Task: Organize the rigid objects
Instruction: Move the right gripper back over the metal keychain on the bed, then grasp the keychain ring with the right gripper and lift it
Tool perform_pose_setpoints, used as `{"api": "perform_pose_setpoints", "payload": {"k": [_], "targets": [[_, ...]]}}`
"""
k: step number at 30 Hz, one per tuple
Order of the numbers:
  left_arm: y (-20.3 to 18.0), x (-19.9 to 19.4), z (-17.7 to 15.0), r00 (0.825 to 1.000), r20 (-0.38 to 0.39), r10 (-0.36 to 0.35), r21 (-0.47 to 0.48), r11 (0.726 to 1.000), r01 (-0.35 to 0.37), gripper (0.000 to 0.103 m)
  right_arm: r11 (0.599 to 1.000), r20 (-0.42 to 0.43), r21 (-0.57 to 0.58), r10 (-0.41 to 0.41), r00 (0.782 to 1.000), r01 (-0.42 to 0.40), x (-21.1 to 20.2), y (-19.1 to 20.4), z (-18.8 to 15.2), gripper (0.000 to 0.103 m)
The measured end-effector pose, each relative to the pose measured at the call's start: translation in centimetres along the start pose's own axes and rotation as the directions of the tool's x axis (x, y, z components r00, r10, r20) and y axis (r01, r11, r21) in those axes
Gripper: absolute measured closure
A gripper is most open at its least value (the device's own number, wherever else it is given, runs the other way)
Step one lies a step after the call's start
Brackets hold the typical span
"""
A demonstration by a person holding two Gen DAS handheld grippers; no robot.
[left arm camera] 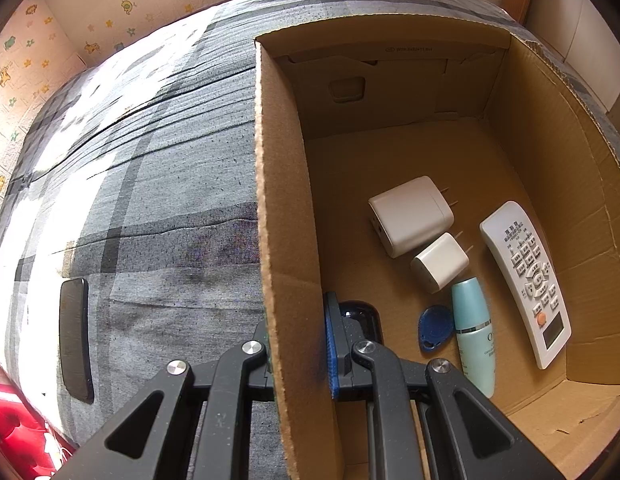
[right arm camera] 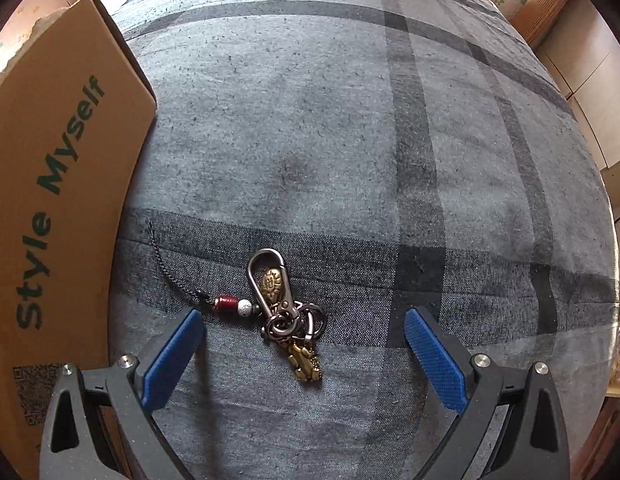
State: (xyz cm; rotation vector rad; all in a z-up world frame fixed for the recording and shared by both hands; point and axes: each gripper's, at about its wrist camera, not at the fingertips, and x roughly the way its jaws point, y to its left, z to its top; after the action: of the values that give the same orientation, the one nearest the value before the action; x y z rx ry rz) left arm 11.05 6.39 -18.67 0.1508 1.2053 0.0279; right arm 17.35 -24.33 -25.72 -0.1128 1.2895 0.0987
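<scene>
Your keychain (right arm camera: pixel 288 316), a metal clasp with brass charms and a beaded cord, lies on the grey plaid bedspread (right arm camera: pixel 350 140) between the wide-open right tongs (right arm camera: pixel 304 354), which touch nothing. Your left tongs (left arm camera: pixel 300 344) are clamped on the cardboard box (left arm camera: pixel 278 208) wall. Inside lie two chargers (left arm camera: pixel 410 212), a remote (left arm camera: pixel 526 280), a bottle (left arm camera: pixel 474 328) and a blue key fob (left arm camera: pixel 432 328).

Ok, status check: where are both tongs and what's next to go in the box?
Left tongs shut on cardboard box wall. Right tongs open, straddling keychain on plaid cloth. Nothing blocking the keychain.
</scene>
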Motion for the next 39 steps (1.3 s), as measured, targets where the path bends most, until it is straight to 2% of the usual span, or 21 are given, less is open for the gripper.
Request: {"api": "perform_pose_setpoints", "payload": {"k": [8,12,14,16,18,27,39], "targets": [[-0.1,-0.1,0.0,1.0,0.001,0.001,-0.001,1.0,-0.001,0.088,1.0,0.006,0.019,0.018,1.0,-0.018,1.0,-0.5,1.2,0.002],[-0.1,-0.1,0.0,1.0,0.001,0.001,0.0,1.0,-0.001,0.088,0.999,0.004,0.026,0.037,0.999,-0.037,1.0,-0.7,1.6,0.025],[-0.1,-0.1,0.0,1.0,0.001,0.001,0.0,1.0,-0.001,0.088,0.999,0.003,0.023,0.033,0.999,-0.033,0.8,-0.6,1.7,0.044],[-0.1,-0.1,0.0,1.0,0.001,0.001,0.0,1.0,-0.001,0.088,0.999,0.004,0.024,0.04,0.999,-0.04,0.4,-0.5,2.0,0.076],[-0.1,-0.1,0.0,1.0,0.002,0.001,0.0,1.0,-0.001,0.088,0.999,0.009,0.03,0.027,1.0,-0.027,0.1,-0.6,2.2,0.085],[0.0,-0.1,0.0,1.0,0.004,-0.003,-0.001,1.0,0.003,0.088,0.998,0.03,0.056,0.027,0.999,-0.029,-1.8,-0.6,1.3,0.087],[0.2,0.0,-0.1,1.0,0.006,-0.005,0.0,1.0,0.005,0.088,0.999,0.102,0.05,0.013,0.995,-0.018,-7.9,0.4,0.6,0.087]]}}
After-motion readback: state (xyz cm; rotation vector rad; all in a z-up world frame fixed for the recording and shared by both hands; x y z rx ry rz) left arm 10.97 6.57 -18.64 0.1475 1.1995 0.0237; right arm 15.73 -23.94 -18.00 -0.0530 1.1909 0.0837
